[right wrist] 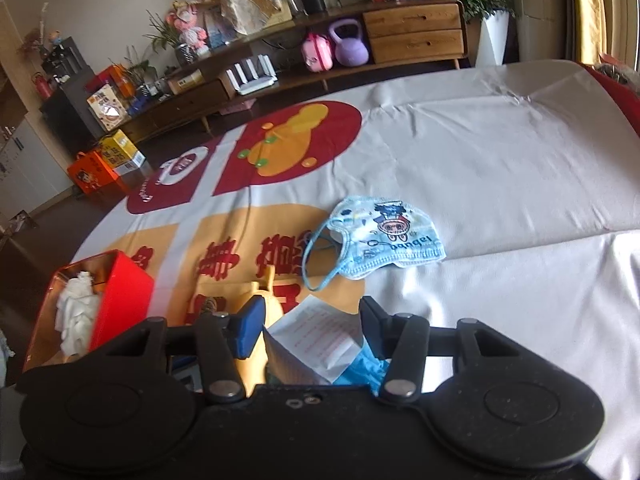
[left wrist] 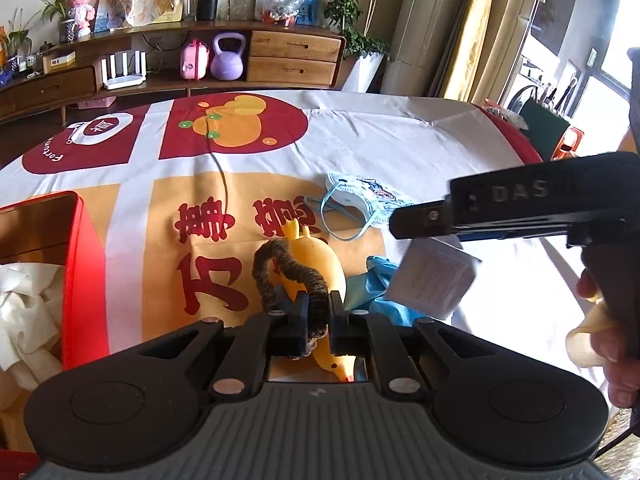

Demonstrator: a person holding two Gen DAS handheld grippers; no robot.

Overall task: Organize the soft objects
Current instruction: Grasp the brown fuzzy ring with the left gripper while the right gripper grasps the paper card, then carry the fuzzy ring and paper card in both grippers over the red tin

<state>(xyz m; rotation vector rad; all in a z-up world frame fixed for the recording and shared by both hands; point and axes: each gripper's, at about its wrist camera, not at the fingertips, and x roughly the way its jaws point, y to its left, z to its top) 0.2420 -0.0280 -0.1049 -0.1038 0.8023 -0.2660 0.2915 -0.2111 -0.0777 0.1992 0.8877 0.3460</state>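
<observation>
My left gripper [left wrist: 318, 316] is shut on a brown braided hair band [left wrist: 288, 268], whose loop arches over a yellow rubber duck toy [left wrist: 320, 260] on the printed cloth. My right gripper [right wrist: 312, 326] is open above a white paper packet [right wrist: 320, 340] and a blue glove [right wrist: 368, 364]; it shows from the side in the left wrist view [left wrist: 404, 228]. A blue child's face mask [right wrist: 384, 236] lies beyond, also in the left wrist view [left wrist: 360, 200]. A red box [left wrist: 84, 272] with white cloth inside [left wrist: 24, 308] stands at the left, also in the right wrist view [right wrist: 120, 292].
The table is covered by a white, red and orange printed cloth [left wrist: 360, 140]. A thin dark cord [left wrist: 220, 172] runs across it. A wooden sideboard [left wrist: 280, 56] with a kettlebell and clutter stands behind. The white paper packet [left wrist: 432, 276] lies on the glove [left wrist: 372, 280].
</observation>
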